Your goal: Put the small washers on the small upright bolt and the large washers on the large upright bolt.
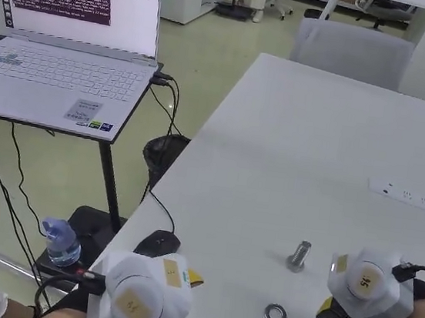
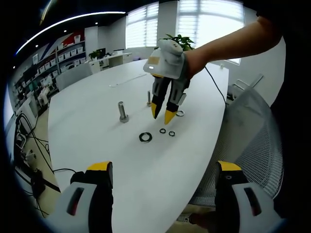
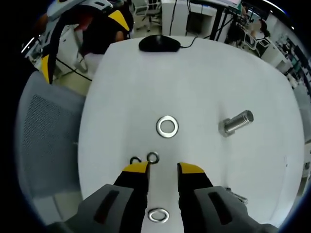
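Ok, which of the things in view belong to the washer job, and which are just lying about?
Job: large bolt, small bolt, large washers, small washers.
Lying about: mouse, laptop, water bottle, power strip.

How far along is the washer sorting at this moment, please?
Nothing looks done: the large bolt and small bolt appear bare. In hand: nothing; the right gripper is open near two small washers, and the left gripper is open and empty. Left: every washer, including the large washer lying flat on the table, must go onto its bolt.
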A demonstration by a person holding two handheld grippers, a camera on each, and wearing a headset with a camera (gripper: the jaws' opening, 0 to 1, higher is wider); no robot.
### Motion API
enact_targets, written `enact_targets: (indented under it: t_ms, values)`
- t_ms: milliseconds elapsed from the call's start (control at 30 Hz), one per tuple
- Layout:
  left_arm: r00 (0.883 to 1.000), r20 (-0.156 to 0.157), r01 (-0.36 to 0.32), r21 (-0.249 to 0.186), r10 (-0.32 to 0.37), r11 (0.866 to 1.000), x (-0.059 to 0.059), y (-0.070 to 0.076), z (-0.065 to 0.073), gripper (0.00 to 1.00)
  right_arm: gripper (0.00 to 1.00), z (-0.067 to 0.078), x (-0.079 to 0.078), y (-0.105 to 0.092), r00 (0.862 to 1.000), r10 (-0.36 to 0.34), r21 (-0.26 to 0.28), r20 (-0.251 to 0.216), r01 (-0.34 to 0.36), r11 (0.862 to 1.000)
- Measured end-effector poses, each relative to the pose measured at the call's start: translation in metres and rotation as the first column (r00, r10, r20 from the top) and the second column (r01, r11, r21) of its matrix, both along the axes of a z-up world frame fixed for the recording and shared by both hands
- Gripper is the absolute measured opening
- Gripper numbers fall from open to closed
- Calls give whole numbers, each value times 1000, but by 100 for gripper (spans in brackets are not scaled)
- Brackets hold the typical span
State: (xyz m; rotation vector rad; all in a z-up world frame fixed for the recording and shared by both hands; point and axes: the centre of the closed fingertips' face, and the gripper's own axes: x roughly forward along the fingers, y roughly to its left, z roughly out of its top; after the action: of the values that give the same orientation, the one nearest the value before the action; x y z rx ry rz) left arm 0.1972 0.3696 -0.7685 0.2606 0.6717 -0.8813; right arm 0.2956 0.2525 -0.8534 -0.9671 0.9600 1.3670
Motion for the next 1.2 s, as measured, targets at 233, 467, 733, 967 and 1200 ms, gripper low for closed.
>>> enact_targets:
  t_ms: [233,467,733,967,1200]
  values:
    - [1000,-2,4,4,-4,1000,-1,0,-2,87,24,-11,-5,2,1000,-5,-2,-5,5,1000]
    - [1000,-5,8,4,-8,1000,-1,1,-3,86,23,-15,-7,4,1000,-3,-13,3,3,1000]
    - [1000,-5,4,-1,-4,1000,1,2,-2,85,21,-17,-5,4,1000,9,-30,22,-8,1000]
    - [1000,-8,1,-3,-1,1000,3,3,-4,84,19,-18,-5,4,999,36,-56,32,-34,998]
    - [1000,-10,6,-4,-6,1000,3,2,-6,83,17,-19,-4,4,998,50,-63,28,-48,997]
